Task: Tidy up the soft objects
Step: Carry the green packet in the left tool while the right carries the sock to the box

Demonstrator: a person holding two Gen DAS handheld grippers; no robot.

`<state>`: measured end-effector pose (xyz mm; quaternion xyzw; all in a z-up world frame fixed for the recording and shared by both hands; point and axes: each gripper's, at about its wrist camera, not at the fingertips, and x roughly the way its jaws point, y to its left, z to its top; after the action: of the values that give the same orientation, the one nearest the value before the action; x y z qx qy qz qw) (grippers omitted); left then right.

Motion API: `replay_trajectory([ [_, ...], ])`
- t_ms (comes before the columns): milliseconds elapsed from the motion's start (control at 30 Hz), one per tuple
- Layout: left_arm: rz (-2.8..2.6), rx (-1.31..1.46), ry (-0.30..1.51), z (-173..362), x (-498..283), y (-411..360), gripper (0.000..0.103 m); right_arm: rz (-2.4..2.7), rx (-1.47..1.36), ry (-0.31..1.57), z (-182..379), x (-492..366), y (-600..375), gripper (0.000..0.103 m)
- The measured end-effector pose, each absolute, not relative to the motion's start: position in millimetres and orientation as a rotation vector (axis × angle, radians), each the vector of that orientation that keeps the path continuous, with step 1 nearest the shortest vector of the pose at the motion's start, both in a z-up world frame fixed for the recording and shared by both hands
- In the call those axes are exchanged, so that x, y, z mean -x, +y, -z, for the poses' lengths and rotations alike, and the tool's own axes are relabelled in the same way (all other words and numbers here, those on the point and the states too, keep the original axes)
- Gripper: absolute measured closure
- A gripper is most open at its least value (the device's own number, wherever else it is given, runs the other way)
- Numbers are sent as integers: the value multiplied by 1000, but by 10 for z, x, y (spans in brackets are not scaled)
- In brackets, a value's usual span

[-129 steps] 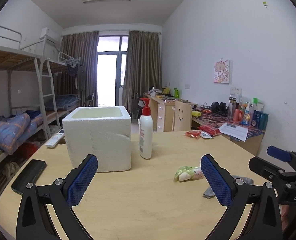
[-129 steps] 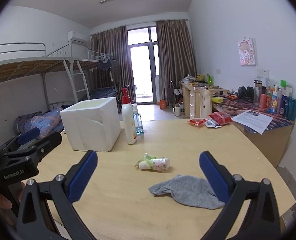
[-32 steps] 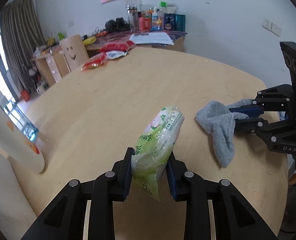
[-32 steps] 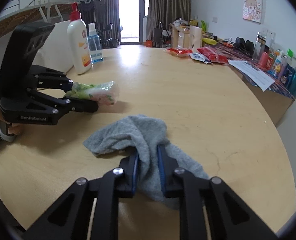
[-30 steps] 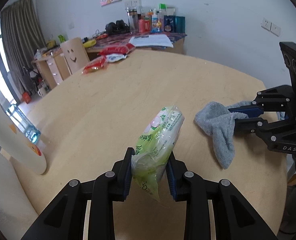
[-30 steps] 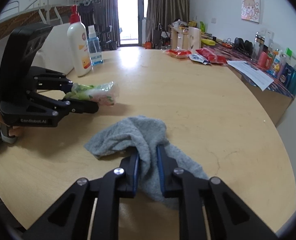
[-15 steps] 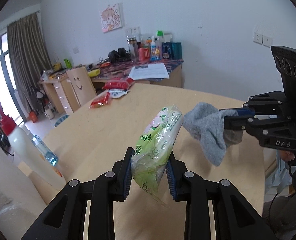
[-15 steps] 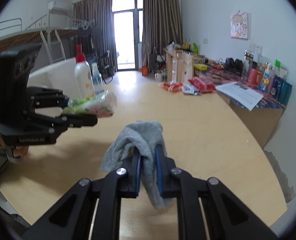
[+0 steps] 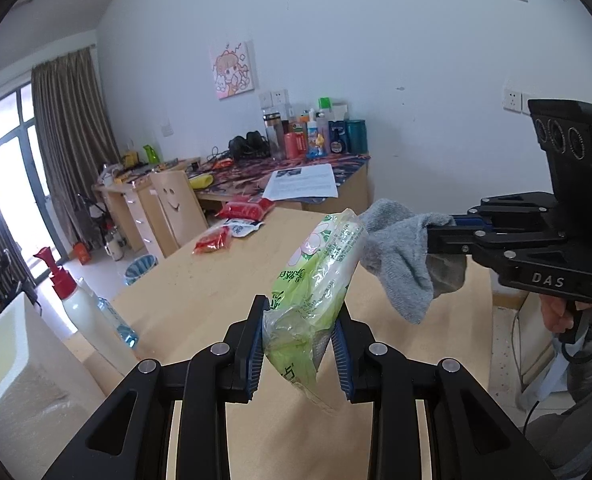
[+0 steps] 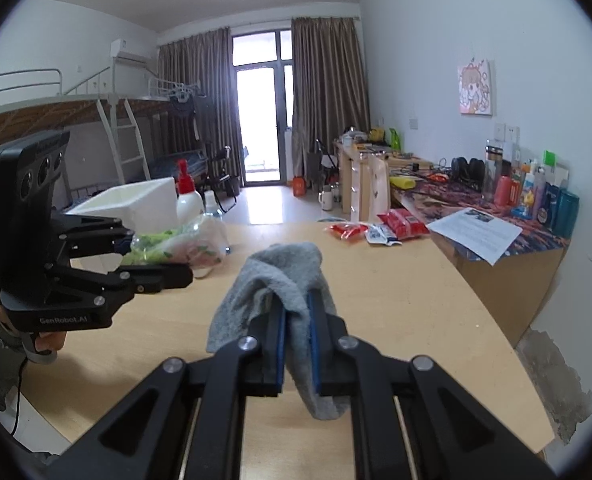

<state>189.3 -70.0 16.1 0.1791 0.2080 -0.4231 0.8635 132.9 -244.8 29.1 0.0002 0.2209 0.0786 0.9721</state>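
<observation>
The green-and-white plastic packet (image 9: 316, 280) was a soft, crinkly pillow shape with pink flowers printed near its top and its sealed end hanging below the pads. It stood tilted at the centre of the left wrist view, clamped at its lower half between the blue ribbed pads of the left hand-held gripper (image 9: 300, 344), clear above the bench (image 9: 216, 296).

The grey sock (image 10: 284, 280) was thick, fuzzy terry cloth, folded limply over itself. At the centre of the right wrist view it draped over the tips of the right hand-held gripper (image 10: 296, 344), whose jaws had just been closing and stood narrow, pinching a fold of the cloth, with one end dangling below the pads. In the left wrist view the sock hung at right of centre, just beside the top of the packet, both held up off the pale wooden bench.

A white foam box (image 10: 136, 204) with thick, rough walls sat at left of centre in the right wrist view, with a white pump bottle (image 10: 188, 200) with a red top just beside it.
</observation>
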Motion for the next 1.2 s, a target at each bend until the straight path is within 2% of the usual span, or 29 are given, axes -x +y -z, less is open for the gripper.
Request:
replay_trajectory([
  [233, 822, -342, 448, -208, -1795, -625, 71, -167, -40, 441, -254, -1307, -2495, 91],
  [1200, 185, -57, 300, -267, -877, 433, 71, -436, -64, 380, -317, -1188, -1769, 91],
])
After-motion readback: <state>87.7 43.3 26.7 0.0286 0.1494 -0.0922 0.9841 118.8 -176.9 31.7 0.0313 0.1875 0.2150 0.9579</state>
